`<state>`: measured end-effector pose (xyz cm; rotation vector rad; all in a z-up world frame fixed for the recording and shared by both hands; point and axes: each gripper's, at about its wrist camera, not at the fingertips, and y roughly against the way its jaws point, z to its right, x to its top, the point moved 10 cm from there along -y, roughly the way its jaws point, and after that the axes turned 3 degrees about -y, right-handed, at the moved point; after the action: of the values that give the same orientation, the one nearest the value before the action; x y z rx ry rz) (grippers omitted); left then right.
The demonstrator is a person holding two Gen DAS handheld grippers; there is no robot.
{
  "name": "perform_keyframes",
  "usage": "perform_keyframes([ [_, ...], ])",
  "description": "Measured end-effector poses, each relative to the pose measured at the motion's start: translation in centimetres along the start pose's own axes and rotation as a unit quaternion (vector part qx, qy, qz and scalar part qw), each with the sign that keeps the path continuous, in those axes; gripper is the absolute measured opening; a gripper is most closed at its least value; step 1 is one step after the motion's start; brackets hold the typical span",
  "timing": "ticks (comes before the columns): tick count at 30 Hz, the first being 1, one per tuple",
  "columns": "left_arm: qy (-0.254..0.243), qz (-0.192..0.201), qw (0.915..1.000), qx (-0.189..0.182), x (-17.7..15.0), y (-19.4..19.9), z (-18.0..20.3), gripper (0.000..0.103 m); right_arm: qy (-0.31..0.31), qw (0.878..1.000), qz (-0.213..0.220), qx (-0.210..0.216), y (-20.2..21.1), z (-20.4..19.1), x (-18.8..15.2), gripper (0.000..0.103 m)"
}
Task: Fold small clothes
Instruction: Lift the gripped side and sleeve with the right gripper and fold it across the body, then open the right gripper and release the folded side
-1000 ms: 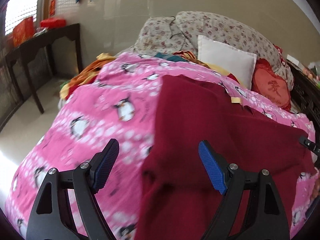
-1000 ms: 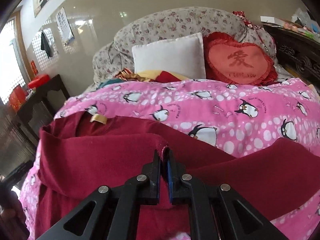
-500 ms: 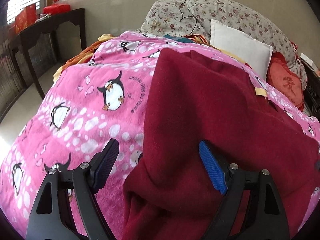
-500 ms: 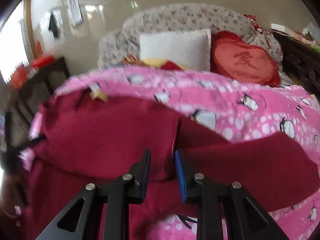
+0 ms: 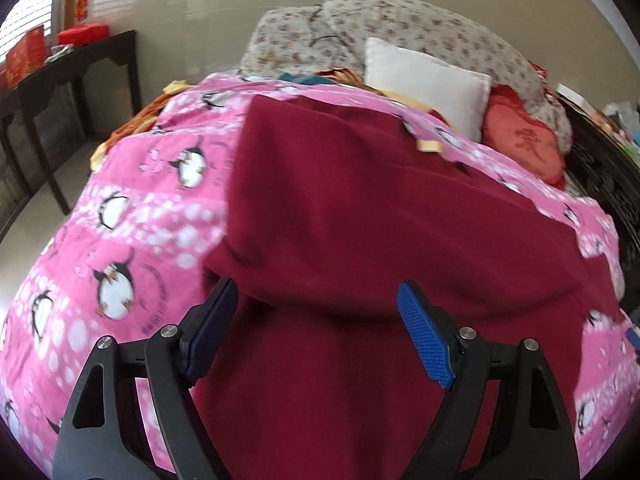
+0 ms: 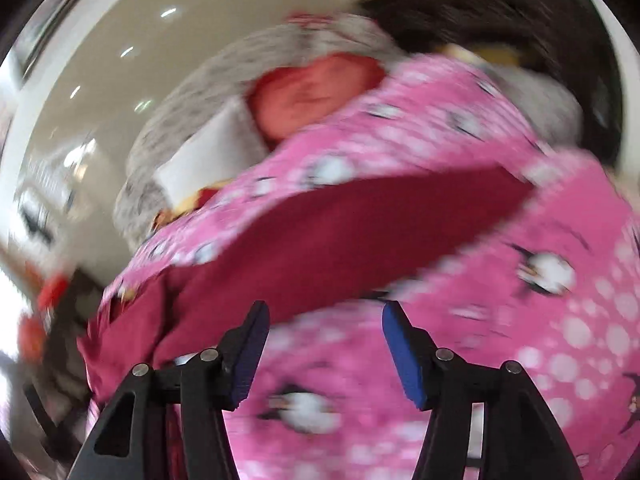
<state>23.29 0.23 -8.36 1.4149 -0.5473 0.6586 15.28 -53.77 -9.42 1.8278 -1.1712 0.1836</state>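
A dark red sweater is lying spread on the pink penguin-print blanket covering the bed. The left tongs are hovering over its near folded edge, spread wide and gripping nothing. The right tongs are also standing apart and empty, above the blanket just beside the sweater's sleeve, in a blurred view.

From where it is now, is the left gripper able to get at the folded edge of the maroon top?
Probably yes. The left gripper is open, and the maroon top has its folded edge lying right between the fingers on the pink penguin blanket, with nothing over it.
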Motion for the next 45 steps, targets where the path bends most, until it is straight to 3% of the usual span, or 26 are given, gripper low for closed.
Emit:
perform_keyframes([
  [4,-0.017,-0.013,0.9998,-0.001,-0.7,-0.5,1.6,0.083,-0.096,0.993,-0.023,0.061,-2.4,3.1,0.9,0.058],
  [6,-0.026,-0.016,0.9995,0.003,-0.7,-0.5,2.0,0.083,-0.143,0.984,0.001,0.108,-3.8,3.7,2.1,0.058],
  [8,-0.028,-0.011,0.9995,0.009,-0.6,0.0,1.7,0.083,-0.167,0.978,0.015,0.122,-4.8,4.3,3.2,0.045],
  [10,-0.021,-0.006,0.9997,0.01,-0.4,0.5,1.0,0.083,-0.18,0.976,0.025,0.123,-5.0,4.5,4.1,0.019],
  [13,-0.009,0.0,0.9999,0.009,-0.1,1.1,-0.3,0.083,-0.139,0.979,0.056,0.138,-2.4,1.7,5.9,0.011],
  [18,0.016,0.017,0.9997,0.01,1.1,2.3,-2.9,0.083,0.028,0.977,0.083,0.194,2.6,-11.9,6.5,0.011],
  [20,0.027,0.021,0.9994,0.009,1.3,2.7,-4.0,0.083,0.089,0.969,0.067,0.223,2.9,-18.4,4.5,0.011],
  [24,0.051,0.026,0.9983,0.008,1.6,3.2,-6.2,0.083,0.169,0.95,0.023,0.263,1.3,-27.9,-0.8,0.01],
  [28,0.061,0.031,0.9975,0.016,2.0,3.6,-7.7,0.083,0.24,0.925,-0.036,0.291,-2.3,-36.1,-9.0,0.01],
  [30,0.071,0.034,0.9968,0.017,2.1,3.6,-8.5,0.083,0.293,0.905,-0.077,0.298,-4.6,-38.9,-14.4,0.01],
  [31,0.073,0.033,0.9966,0.016,2.0,3.6,-8.6,0.083,0.33,0.89,-0.128,0.287,-6.6,-39.9,-18.3,0.012],
  [34,0.076,0.026,0.9968,0.008,1.8,3.4,-8.6,0.083,0.382,0.878,-0.188,0.219,-10.3,-38.6,-23.6,0.021],
  [39,0.056,0.029,0.998,0.006,1.9,3.4,-7.5,0.083,0.323,0.893,-0.178,0.256,-8.0,-35.8,-21.7,0.043],
  [45,0.044,0.034,0.9984,-0.011,2.1,3.6,-5.2,0.083,0.253,0.917,-0.156,0.267,-6.1,-32.1,-17.4,0.046],
])
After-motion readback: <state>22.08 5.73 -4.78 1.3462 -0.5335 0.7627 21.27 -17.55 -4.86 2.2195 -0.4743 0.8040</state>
